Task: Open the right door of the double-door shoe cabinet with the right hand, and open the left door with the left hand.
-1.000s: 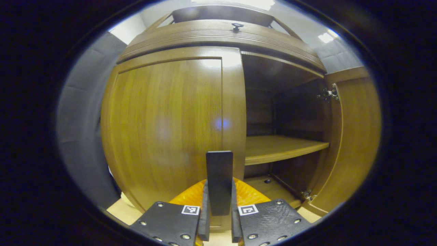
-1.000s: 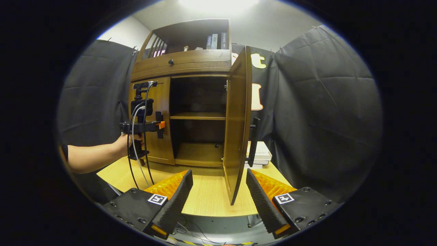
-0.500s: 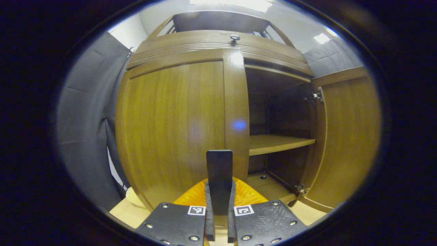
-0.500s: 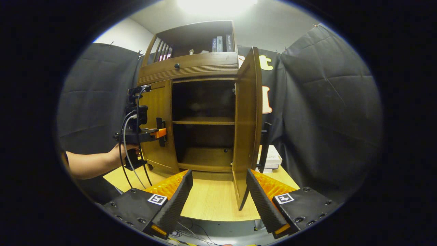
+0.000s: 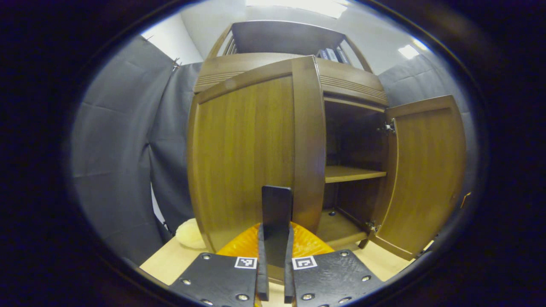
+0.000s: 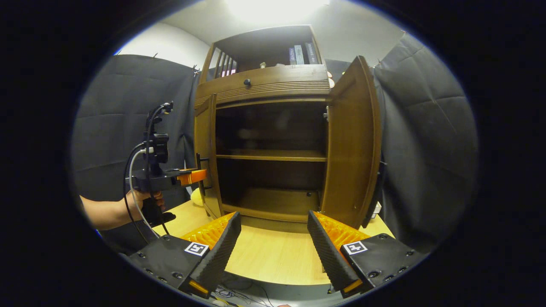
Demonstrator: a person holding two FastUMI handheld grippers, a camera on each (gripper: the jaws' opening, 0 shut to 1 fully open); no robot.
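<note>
no legible txt; book spines (image 6: 300, 54) too small.

A bright ceiling light (image 6: 273, 6) glares white at the top of both views. The cabinet (image 6: 273, 128) is dark inside. Straight lines bend near the round edges. Both views are sharp, without blur.

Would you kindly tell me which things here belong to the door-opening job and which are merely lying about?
Job:
- left door, swung out
- its black handle, clamped by the left tongs
- right door, wide open
- right tongs, open, holding nothing

Lying about:
- books on the top shelf
- drawer knob
- pale round thing on the table
</note>
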